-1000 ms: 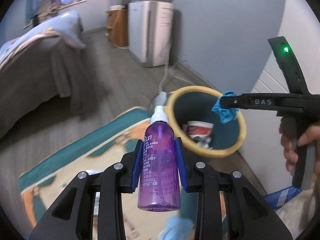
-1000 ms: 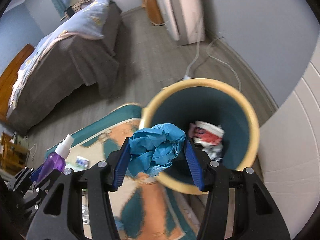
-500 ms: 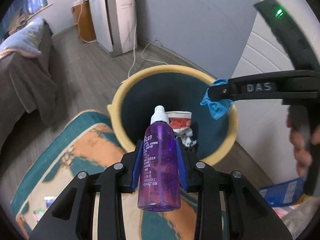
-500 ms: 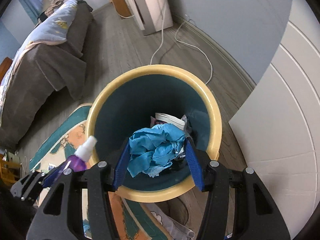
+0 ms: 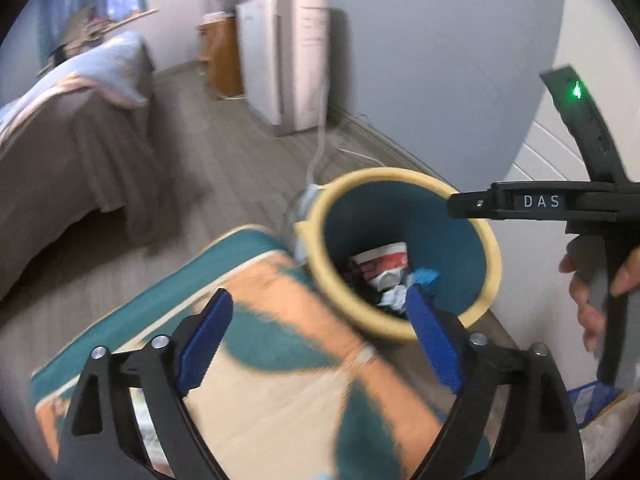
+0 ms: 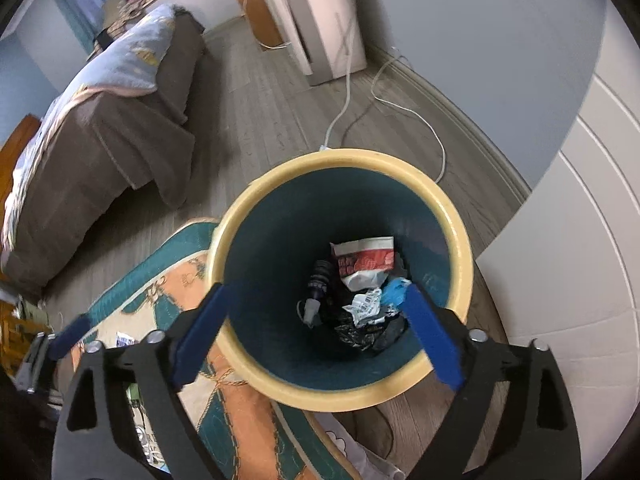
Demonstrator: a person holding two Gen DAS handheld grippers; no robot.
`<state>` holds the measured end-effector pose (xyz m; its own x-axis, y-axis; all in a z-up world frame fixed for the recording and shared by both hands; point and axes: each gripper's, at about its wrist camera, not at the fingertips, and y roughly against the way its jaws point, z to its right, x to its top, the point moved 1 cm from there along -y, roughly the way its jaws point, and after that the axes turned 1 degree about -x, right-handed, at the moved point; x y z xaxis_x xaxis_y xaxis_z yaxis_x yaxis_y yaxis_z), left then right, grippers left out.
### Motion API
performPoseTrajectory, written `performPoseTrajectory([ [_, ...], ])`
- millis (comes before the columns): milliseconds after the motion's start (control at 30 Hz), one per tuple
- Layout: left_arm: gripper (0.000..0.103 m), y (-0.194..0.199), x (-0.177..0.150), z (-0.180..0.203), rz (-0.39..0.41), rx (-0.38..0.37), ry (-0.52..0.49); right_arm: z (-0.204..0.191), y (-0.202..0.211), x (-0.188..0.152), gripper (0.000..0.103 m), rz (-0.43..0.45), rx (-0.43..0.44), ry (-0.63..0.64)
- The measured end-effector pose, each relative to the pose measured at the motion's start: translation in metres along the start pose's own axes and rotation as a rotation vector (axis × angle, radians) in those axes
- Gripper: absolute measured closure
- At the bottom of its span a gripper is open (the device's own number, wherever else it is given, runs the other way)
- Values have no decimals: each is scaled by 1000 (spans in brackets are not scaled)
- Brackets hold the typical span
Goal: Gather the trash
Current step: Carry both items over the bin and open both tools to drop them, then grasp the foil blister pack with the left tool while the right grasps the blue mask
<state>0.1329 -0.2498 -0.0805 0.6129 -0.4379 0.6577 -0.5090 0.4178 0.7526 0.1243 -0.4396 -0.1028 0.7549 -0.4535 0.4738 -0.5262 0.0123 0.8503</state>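
A teal bin with a yellow rim [image 6: 460,240] stands on the floor by the wall; it also shows in the left wrist view [image 5: 494,264]. Inside lie the purple spray bottle [image 6: 318,280], the blue crumpled wad [image 6: 394,290], a red and white wrapper [image 6: 366,260] and other scraps. My right gripper [image 6: 316,292] is open and empty right above the bin. My left gripper [image 5: 318,300] is open and empty, just left of the bin above the rug. The right gripper's arm [image 5: 520,202] reaches over the bin's far rim.
A teal and orange rug [image 5: 280,380] lies left of the bin with small litter [image 6: 124,338] on it. A bed with a brown cover [image 6: 100,140] is at the left. A white appliance [image 6: 332,20] and its cables [image 6: 400,108] stand behind the bin. A white panelled wall is at the right.
Both grippers opened: the purple bottle left my left gripper and the blue wad left my right gripper, and both now lie in the bin. The left gripper drew back to the left.
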Motion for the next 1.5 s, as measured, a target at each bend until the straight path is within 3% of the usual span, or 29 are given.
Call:
performPoseTrajectory([
  [267, 9, 88, -62, -66, -5, 125, 124, -74, 7, -44, 6, -73, 96, 60],
  [433, 9, 123, -108, -101, -4, 201, 206, -128, 8, -90, 6, -122, 88, 172],
  [633, 9, 127, -156, -126, -71, 238, 249, -149, 0, -137, 6, -186, 7, 288],
  [833, 9, 111, -189, -132, -195, 261, 203, -150, -10, -171, 7, -274, 16, 261],
  [1000, 9, 106, -197, -130, -215, 237, 227, -162, -22, -196, 26, -349, 2, 310],
  [1100, 9, 97, -198, -128, -235, 197, 276, -169, -30, -205, 43, -383, -10, 348],
  [1167, 9, 92, -198, -123, -247, 191, 268, -170, -36, -210, 71, -403, -32, 368],
  [1233, 9, 85, -201, -118, -271, 182, 249, -170, -37, -209, 85, -405, -26, 374],
  [1500, 9, 54, -221, -92, -422, 136, 111, -173, -23, -187, 88, -329, 26, 346],
])
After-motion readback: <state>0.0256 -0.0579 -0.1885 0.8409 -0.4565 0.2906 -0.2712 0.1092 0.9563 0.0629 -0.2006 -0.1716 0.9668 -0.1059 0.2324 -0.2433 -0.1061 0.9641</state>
